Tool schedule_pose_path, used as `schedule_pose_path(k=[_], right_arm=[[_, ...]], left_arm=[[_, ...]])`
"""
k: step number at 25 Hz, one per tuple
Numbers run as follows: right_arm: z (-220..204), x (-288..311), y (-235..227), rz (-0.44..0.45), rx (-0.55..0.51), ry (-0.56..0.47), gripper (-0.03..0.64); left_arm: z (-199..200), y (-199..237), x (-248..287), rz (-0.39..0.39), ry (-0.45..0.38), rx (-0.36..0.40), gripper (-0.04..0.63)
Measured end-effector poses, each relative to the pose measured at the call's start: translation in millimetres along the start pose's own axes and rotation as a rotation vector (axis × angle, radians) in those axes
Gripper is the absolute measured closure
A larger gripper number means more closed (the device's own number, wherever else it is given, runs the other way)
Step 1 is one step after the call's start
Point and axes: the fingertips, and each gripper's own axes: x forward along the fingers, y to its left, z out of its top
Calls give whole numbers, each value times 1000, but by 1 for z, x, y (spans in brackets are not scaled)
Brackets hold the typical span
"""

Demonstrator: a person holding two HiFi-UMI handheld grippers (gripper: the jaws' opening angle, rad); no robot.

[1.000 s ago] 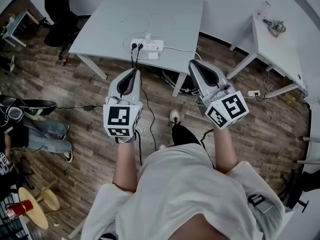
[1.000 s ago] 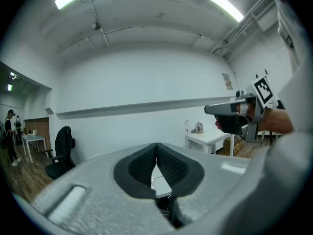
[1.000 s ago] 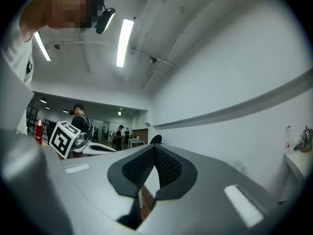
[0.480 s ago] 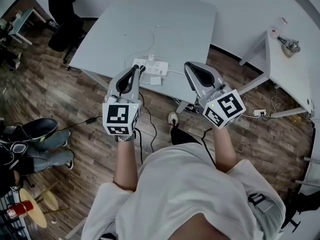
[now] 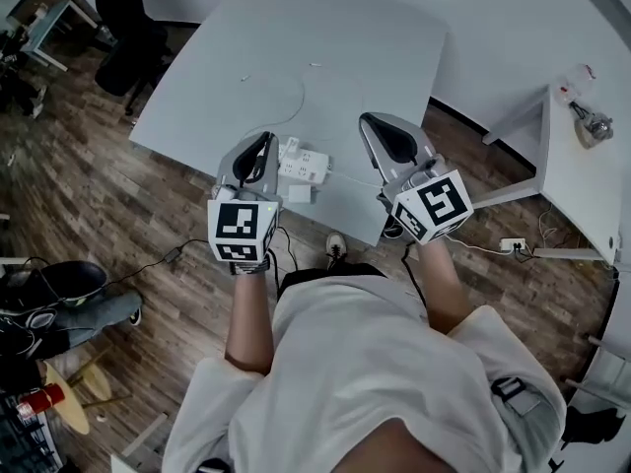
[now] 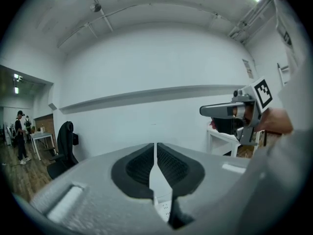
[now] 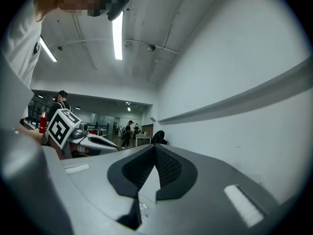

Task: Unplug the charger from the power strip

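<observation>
Yanking the charger (image 5: 291,147) could drag the unpinned power strip (image 5: 306,165) off the white table (image 5: 345,57), as left gripper (image 5: 263,142) and right gripper (image 5: 375,123) hover closed, empty.

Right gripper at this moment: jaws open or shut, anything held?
Shut and empty. In the right gripper view, the right gripper has its two black pads meeting at their tips, with nothing between them.

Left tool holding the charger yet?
No, the left tool is shut on nothing; the power strip lies beyond it on the table.
</observation>
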Motion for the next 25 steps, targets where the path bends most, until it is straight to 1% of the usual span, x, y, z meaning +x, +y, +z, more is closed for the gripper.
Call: schedule_pose_path(k=[4,6,10,14,18,25], right_arm=[[-33,21,-19,-1,45,42,615],[-52,32,-23,3,73,71,615],[-99,51,-21,13,118,156,615],[-146,62,-17,20,146,254,615],[-184,72,-17,28,170,335,615],[-247,89,-9,46,211,471,615]], left_arm=[[-24,5,22,2,52,-26,575],[-36,8,31,-5,77,-39,562],[-70,9,43,-44,157,-78,519],[-106,4,55,-84,243,-112,503],[-137,6,71,-119,321,-139,476],[-189,4,93,-178,446,-163,442]])
